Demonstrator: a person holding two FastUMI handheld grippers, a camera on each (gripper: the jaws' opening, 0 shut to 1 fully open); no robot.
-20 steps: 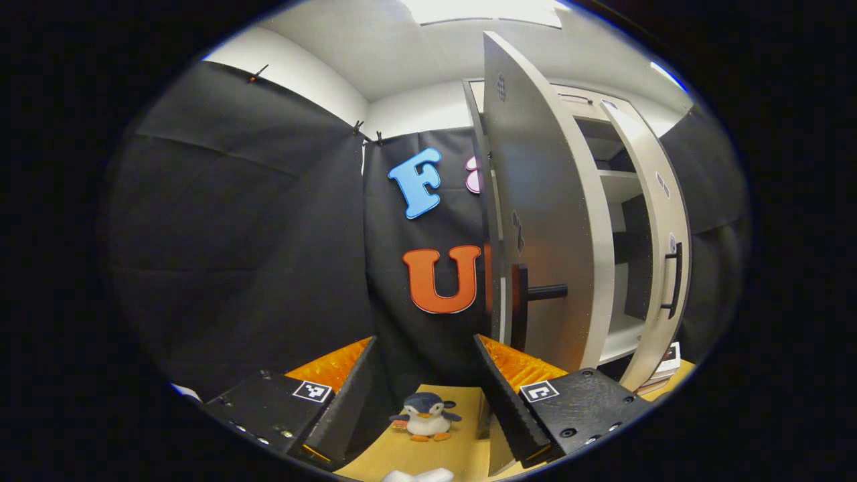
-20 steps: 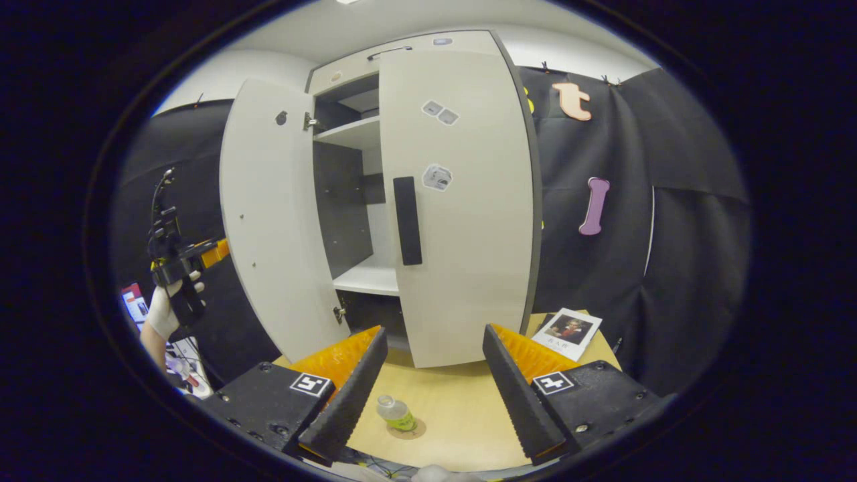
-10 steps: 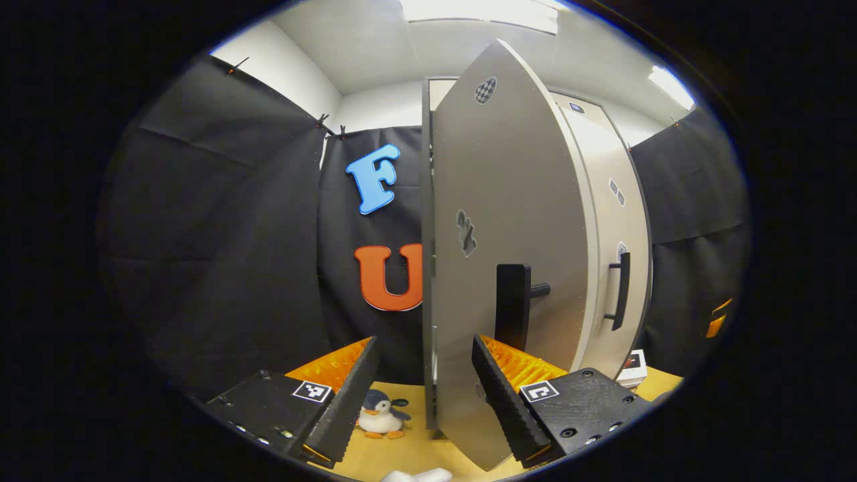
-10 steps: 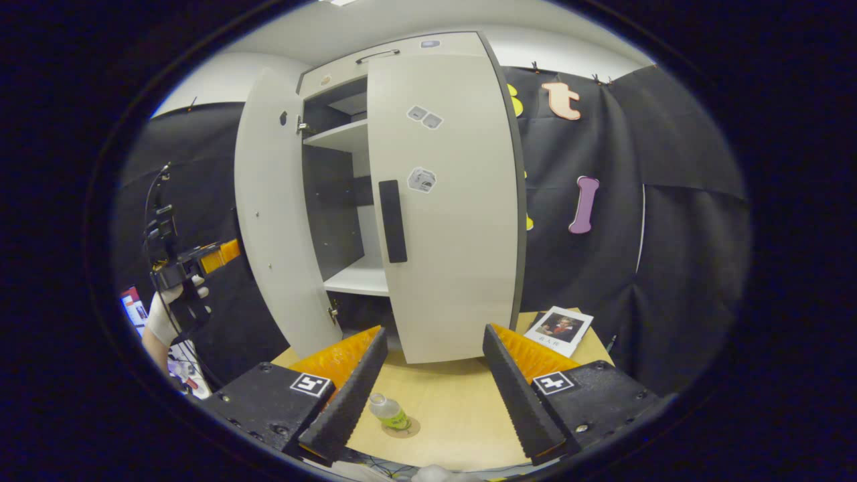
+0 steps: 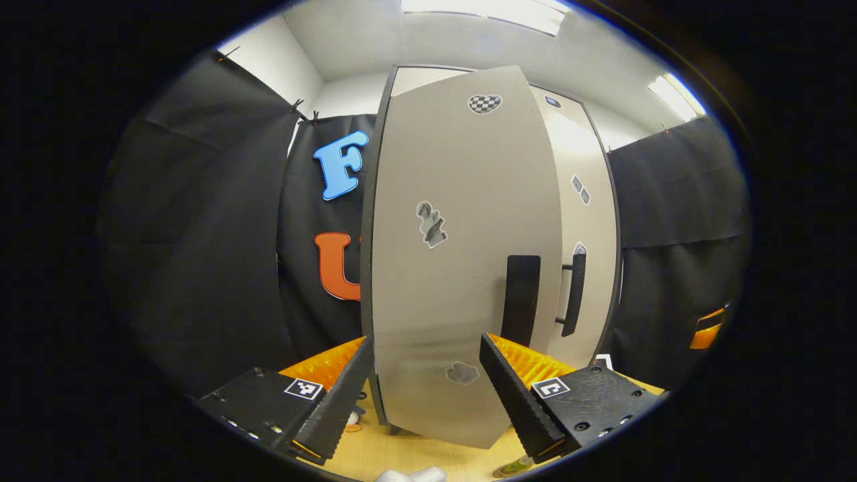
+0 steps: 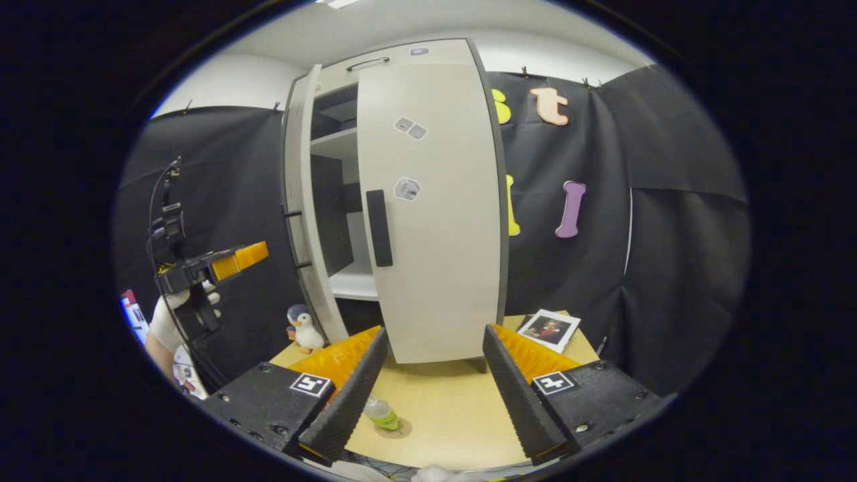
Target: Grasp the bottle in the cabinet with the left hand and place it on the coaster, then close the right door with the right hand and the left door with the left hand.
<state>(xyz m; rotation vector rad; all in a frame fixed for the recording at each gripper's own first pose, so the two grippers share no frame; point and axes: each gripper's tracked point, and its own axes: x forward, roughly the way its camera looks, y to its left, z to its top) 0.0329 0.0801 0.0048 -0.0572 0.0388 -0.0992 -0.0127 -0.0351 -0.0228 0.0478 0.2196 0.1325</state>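
I am holding my left tool (image 5: 423, 395) with its fingers spread wide and gripping nothing — the left door (image 5: 462, 268) is filling the space just beyond them, nearly shut, its dark handle (image 5: 520, 299) toward its right edge. My right tool (image 6: 432, 395) is gaping wide too, hovering over the wooden surface (image 6: 448, 415). The bottle (image 6: 381, 413) is standing on the coaster (image 6: 395, 428) near its left finger. Farther off, the right door (image 6: 432, 207) is sitting closed; a toy penguin (image 6: 304, 328) is standing at the far left.

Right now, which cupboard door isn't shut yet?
The left door, beside the left tool; a gap shows shelves behind it. The right door lies flat, closed.
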